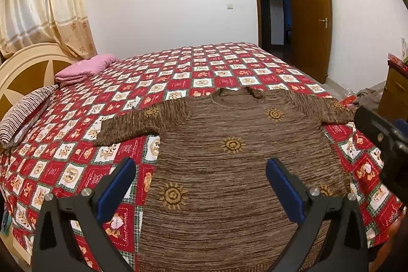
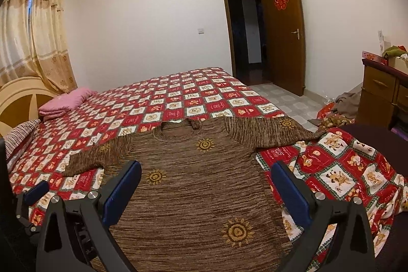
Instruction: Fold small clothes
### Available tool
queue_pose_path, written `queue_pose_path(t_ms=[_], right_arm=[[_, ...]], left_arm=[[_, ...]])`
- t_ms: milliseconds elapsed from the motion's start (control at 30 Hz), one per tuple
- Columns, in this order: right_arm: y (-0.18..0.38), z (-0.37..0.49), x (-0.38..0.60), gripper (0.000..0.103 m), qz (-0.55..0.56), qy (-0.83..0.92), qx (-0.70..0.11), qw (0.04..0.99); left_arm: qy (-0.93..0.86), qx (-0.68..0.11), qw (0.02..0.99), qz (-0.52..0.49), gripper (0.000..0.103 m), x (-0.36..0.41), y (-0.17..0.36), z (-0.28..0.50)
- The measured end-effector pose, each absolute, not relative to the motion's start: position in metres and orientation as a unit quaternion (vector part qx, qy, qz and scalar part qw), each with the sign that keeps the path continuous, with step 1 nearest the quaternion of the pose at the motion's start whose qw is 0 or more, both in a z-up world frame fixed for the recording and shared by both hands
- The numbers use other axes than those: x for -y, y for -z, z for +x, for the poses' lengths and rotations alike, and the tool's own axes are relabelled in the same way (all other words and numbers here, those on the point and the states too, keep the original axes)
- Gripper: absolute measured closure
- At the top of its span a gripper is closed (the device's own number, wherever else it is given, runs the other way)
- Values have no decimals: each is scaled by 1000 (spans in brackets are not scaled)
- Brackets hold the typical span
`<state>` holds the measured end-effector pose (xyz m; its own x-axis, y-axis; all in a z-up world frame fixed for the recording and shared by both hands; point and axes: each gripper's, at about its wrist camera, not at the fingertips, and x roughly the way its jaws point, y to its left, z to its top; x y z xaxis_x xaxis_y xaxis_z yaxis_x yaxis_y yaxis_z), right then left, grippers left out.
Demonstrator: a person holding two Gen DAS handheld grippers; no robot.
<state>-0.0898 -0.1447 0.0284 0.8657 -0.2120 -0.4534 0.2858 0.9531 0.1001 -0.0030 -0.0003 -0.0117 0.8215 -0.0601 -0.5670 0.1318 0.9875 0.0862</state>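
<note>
A small brown knitted sweater (image 1: 229, 170) with yellow sun motifs lies flat, front up, on the red-and-white patterned bed cover (image 1: 76, 144), both sleeves spread out to the sides. It also shows in the right wrist view (image 2: 193, 195). My left gripper (image 1: 201, 182) is open and empty above the sweater's lower left part. My right gripper (image 2: 206, 185) is open and empty above its lower right part. The right gripper's body shows at the right edge of the left wrist view (image 1: 382, 142), and the left gripper's tip shows at the left edge of the right wrist view (image 2: 35, 190).
A folded pink blanket (image 1: 84, 68) and a striped pillow (image 1: 25, 111) lie near the headboard (image 1: 25, 68) at the left. A wooden dresser (image 2: 382, 93) and loose clothes on the floor (image 2: 344, 103) are at the right. An open door (image 2: 283, 29) is at the back.
</note>
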Motion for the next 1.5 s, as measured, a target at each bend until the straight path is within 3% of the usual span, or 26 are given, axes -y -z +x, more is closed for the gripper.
queue_pose_path(t_ms=[1500], right_arm=[[-19, -83, 144, 1, 80, 128, -247, 957]], left_arm=[[59, -301, 950, 56, 0, 5, 15, -3]])
